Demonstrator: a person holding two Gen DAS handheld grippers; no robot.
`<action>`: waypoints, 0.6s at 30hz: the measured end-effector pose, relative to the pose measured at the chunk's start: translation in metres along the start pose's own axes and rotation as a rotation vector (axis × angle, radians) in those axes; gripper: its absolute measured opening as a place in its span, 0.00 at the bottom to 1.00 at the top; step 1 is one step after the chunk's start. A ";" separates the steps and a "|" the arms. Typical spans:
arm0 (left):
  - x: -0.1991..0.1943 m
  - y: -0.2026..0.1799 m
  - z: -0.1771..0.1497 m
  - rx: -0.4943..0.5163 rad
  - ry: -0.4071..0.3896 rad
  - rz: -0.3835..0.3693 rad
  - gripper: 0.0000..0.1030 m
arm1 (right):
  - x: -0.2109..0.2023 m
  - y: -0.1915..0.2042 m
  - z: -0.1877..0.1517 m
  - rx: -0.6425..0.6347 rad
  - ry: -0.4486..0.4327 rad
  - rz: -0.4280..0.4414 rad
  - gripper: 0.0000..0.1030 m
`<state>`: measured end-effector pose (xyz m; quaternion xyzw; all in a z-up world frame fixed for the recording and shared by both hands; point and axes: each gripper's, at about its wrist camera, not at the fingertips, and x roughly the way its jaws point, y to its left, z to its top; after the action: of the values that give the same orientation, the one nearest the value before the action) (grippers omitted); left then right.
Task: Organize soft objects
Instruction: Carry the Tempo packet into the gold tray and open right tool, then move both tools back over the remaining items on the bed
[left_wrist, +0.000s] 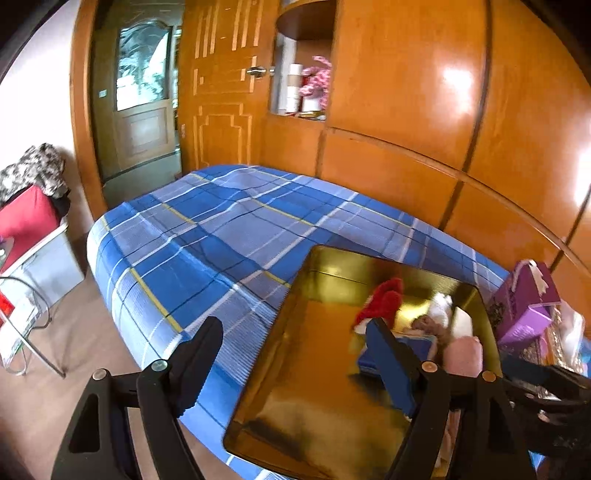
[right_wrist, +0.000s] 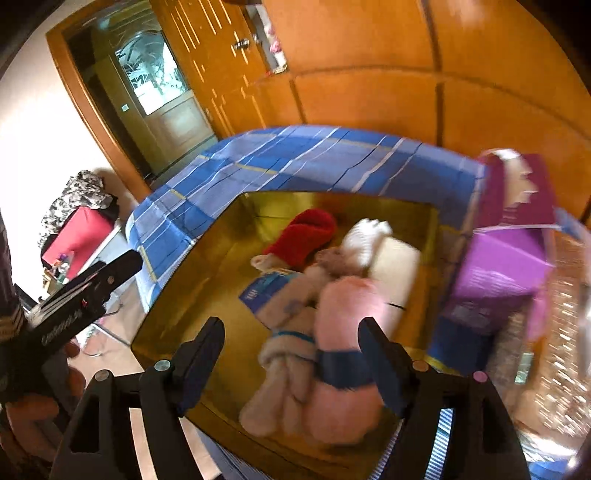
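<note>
— What's the biggest thing in front of you?

— The bed (left_wrist: 207, 236), under a blue checked cover, with the wooden wardrobe (left_wrist: 406, 92) behind it. Your gold box (left_wrist: 332, 387) sits on the bed's near corner, and everything else I place from that box.

— What's inside the box?

— The soft things are all heaped at its right side. A pink plush toy (right_wrist: 343, 306) lies nearest you, with a cream rolled cloth (right_wrist: 280, 354) touching its left flank. A white pillow (right_wrist: 395, 266) lies behind the pink toy, and a red knitted piece (right_wrist: 306, 232) sits towards the far wall of the box. A blue packet (right_wrist: 266, 288) lies in the middle, partly under the heap.

— And outside it?

— A purple carton (right_wrist: 498, 266) stands just beside the box's right wall.

— How are your jaws?

— Your left gripper (left_wrist: 295, 365) hangs over the box's left half, jaws wide apart with nothing in them. Your right gripper (right_wrist: 291, 362) hovers above the pink toy and the cream cloth, jaws spread wide, the pads not pressing on either.
</note>
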<state>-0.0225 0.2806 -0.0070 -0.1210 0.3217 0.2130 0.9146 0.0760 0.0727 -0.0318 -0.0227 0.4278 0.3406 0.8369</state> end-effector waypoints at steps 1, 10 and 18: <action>-0.002 -0.004 -0.001 0.009 -0.002 -0.005 0.78 | -0.007 -0.002 -0.004 -0.006 -0.013 -0.017 0.74; -0.028 -0.047 -0.007 0.120 -0.035 -0.072 0.80 | -0.074 -0.031 -0.033 -0.030 -0.160 -0.143 0.74; -0.047 -0.081 -0.018 0.210 -0.045 -0.124 0.80 | -0.131 -0.088 -0.062 0.095 -0.257 -0.262 0.74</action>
<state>-0.0273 0.1885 0.0166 -0.0396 0.3135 0.1238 0.9407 0.0319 -0.0872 0.0025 0.0049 0.3265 0.2083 0.9220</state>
